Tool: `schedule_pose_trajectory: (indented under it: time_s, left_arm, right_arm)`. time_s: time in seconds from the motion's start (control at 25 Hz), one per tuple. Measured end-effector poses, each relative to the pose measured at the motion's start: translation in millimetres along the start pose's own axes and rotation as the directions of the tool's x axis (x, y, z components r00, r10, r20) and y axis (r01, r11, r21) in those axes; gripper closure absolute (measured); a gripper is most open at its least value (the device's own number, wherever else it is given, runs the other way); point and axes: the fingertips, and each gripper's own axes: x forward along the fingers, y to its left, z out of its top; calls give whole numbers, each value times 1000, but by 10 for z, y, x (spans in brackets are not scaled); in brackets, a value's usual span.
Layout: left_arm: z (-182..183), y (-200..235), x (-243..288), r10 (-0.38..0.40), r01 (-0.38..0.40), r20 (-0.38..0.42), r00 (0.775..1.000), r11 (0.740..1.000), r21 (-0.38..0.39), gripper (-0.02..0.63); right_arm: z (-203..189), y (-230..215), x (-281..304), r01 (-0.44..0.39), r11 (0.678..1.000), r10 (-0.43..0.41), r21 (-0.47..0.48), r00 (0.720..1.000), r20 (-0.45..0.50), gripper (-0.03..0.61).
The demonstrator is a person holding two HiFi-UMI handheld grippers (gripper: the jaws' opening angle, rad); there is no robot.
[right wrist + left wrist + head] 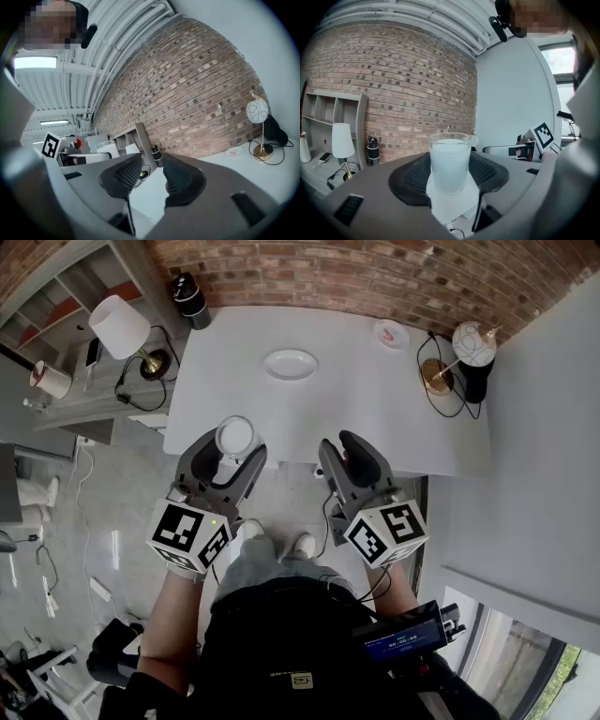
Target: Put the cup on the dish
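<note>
A clear cup (pixel 234 437) with a frosted white look stands upright between the jaws of my left gripper (pixel 234 450), over the near edge of the white table (pixel 375 418). In the left gripper view the cup (pixel 449 161) fills the gap between the two dark mesh pads (pixel 410 176), which sit against its sides. The white dish (pixel 290 364) lies empty farther back on the table, to the right of the cup. My right gripper (pixel 345 457) hovers at the near table edge, jaws a little apart with nothing between them (pixel 152 171).
A small plate (pixel 391 334) with something pink lies at the back right, next to a globe lamp (pixel 473 343) with a brass base and black cables. A black bottle (pixel 190 299) stands at the back left corner. A white-shaded lamp (pixel 120 326) stands on a side shelf at the left.
</note>
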Motion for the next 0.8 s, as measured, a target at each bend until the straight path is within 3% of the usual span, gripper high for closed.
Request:
schedule_pose_trajectory:
  time_s: [0.16, 0.8]
  left_arm:
    - [39, -33, -132, 1, -1, 8, 1000, 999, -33, 356]
    - [171, 35, -357, -29, 32, 56, 998, 999, -43, 356]
  right_arm:
    - [82, 82, -36, 6, 1000, -6, 0, 1000, 15, 431]
    - [183, 292, -111, 61, 998, -61, -7, 997, 51, 431]
